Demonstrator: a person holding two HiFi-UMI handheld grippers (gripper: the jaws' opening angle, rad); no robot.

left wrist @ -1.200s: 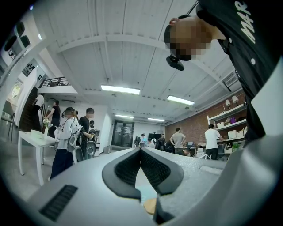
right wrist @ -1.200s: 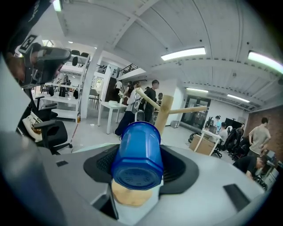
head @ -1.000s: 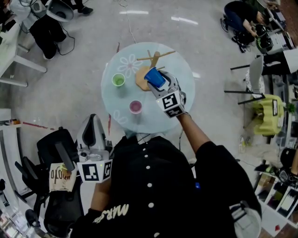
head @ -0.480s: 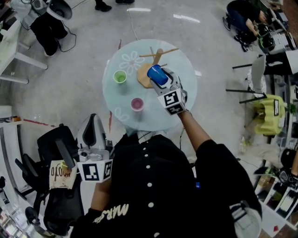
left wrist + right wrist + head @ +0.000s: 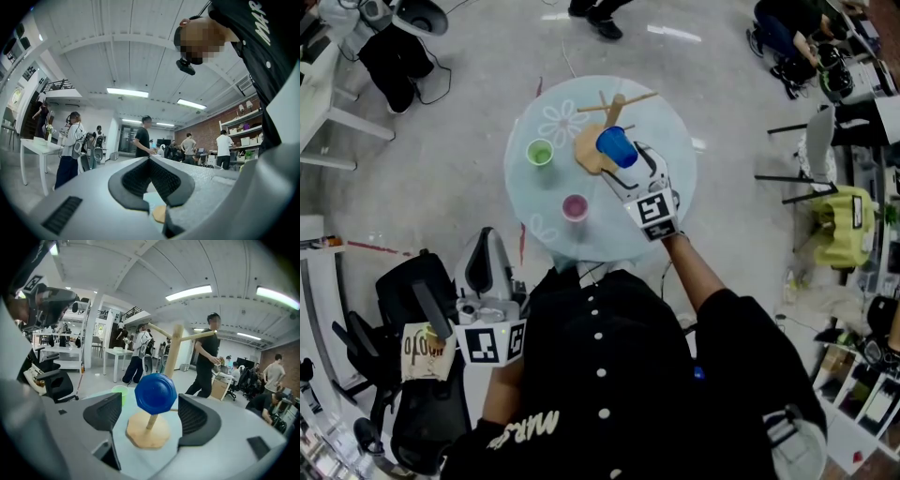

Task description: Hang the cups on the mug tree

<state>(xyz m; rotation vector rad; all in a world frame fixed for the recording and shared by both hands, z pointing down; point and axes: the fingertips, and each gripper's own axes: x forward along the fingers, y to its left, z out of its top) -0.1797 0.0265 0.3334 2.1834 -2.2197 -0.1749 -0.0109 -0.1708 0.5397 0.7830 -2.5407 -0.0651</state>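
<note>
Now the blue cup seems hung on the tree, loose between the right hand-held gripper's jaws, which have just been opening and stand clear of it. The left hand-held gripper idles, jaws together. Next, I'd judge: back straight out, then fetch the green cup to its left on the desk.

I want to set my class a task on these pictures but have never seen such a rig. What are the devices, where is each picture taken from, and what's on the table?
There is no robot: a person holds a two-jaw gripper in each hand. The head view looks down from the person's head; each gripper view looks along that gripper's jaws. On the round table stand a wooden mug tree, a green cup and a pink cup. The blue cup appears hung on the tree. It sits between the jaws of the right gripper, which have just been opening and do not touch it. The left gripper is shut, empty, off the table.
</note>
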